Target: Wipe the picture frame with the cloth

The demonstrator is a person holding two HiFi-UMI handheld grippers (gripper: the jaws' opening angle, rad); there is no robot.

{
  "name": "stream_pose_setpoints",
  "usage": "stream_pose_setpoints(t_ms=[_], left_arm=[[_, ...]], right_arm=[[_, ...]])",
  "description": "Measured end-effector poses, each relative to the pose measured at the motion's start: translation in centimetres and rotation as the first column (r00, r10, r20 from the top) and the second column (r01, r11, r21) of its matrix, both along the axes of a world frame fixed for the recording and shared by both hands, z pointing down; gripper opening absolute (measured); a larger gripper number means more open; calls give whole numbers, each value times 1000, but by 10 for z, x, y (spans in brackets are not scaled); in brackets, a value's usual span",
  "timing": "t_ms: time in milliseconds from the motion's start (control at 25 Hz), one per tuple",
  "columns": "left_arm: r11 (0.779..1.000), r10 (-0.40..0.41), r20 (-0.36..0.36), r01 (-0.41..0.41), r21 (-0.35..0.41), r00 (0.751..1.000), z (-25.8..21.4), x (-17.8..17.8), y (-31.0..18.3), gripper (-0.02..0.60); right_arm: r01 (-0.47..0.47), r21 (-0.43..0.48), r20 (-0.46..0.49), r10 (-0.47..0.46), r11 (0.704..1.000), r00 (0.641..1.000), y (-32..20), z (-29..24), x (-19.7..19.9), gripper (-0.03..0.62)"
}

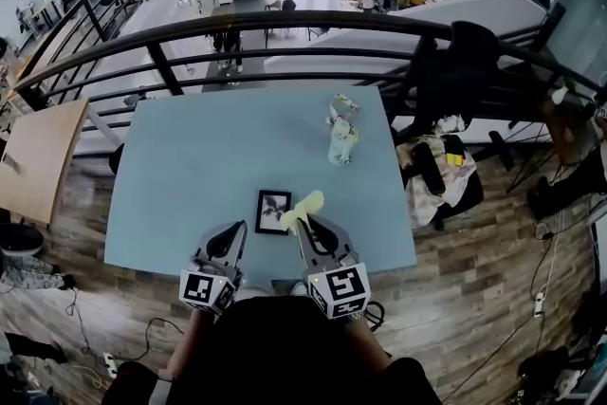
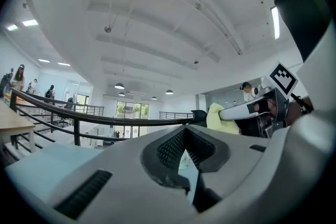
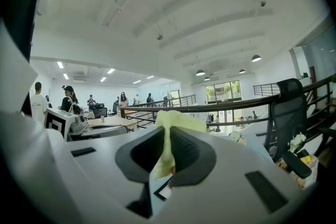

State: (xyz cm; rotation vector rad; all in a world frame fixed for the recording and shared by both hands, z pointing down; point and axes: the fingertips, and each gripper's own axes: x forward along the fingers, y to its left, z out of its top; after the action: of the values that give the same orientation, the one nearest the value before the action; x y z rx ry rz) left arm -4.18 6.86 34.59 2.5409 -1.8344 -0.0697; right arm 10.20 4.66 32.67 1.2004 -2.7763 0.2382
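- The right gripper [image 1: 302, 223] is clamped on a yellow cloth [image 1: 303, 207]. In the right gripper view a fold of it is pinched between the jaws and the rest sticks up past the tips.
- The picture frame [image 1: 272, 211] lies flat on the blue bench [image 1: 199, 166], just ahead and to the left of this gripper. The loose end of the cloth hangs over the frame's right edge, but I cannot tell whether it touches the glass.
- The left gripper [image 1: 233, 240] sits near the frame's left side with its jaws together on nothing.
- I judge this to be the start of the wiping step, with the cloth in hand and brought to the frame.
- The next move calls for lowering the cloth onto the glass and sweeping it leftward. The frame looks light and loose, so it may slide, and the left gripper could brace its edge.
- A small vase of flowers [image 1: 341, 140] stands well ahead of the right gripper, clear of the sweep. Nothing lies between cloth and frame.
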Motion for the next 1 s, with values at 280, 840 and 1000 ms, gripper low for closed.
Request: stream_pose_setpoints(t_ms=[280,840,1000], left_arm=[[999,-30,-10,30,13,999,-4,-8,9,-3],[999,-43,-29,44,27,999,-7,-3,11,-3],[998,-57,-16,57,7,998,0,-5,12,-3]], right_arm=[[-18,36,35,16,999,999,2,-11,6,35],[-8,53,27,7,999,1000,3,-14,10,35],[8,43,18,-9,999,1000,4,-10,9,35]])
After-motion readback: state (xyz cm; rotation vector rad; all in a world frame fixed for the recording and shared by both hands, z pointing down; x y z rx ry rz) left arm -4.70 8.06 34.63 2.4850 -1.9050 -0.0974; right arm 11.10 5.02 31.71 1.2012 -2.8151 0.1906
